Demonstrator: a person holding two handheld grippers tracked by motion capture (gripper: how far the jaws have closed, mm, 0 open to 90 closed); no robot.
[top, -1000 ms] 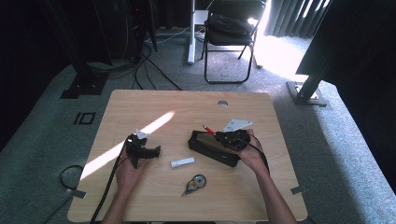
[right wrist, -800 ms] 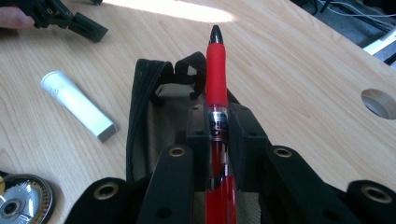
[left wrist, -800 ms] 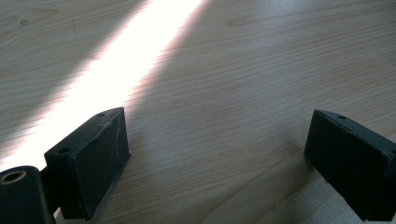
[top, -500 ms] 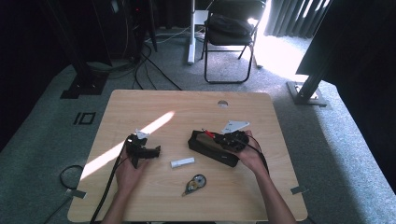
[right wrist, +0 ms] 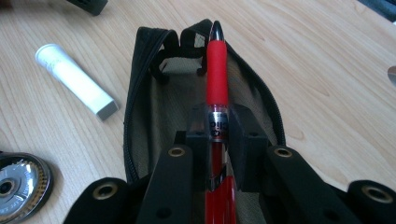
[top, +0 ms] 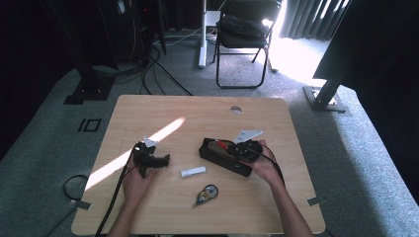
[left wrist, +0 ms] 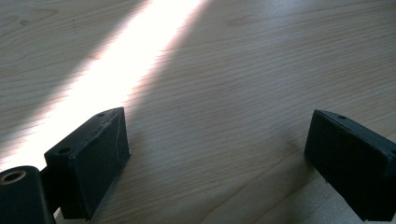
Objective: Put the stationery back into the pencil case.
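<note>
- Table (right wrist: 327, 70) — pale wood with fine grain, smooth and matt.
- Pencil case (right wrist: 154, 116) — black woven cloth, matt, edged by a zip.
- Red pen (right wrist: 216, 70) — glossy plastic with a matt rubbery grip.
- White tube (right wrist: 74, 80) — smooth matt plastic.
- Tape roller (right wrist: 18, 184) — shiny metal-looking toothed wheel.
- Left gripper (left wrist: 219, 158) pads — black, matt, slightly rough.

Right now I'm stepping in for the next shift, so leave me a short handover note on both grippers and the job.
Right gripper: jaws shut on the red pen, held over the open black pencil case, tip toward its far end.
Left gripper: jaws open, nothing between them, resting at the table's left side.
Done: case unzipped, pen gripped.
Left: lower the pen inside and release. The white tube and correction tape lie on the table near the case, probably next.
</note>
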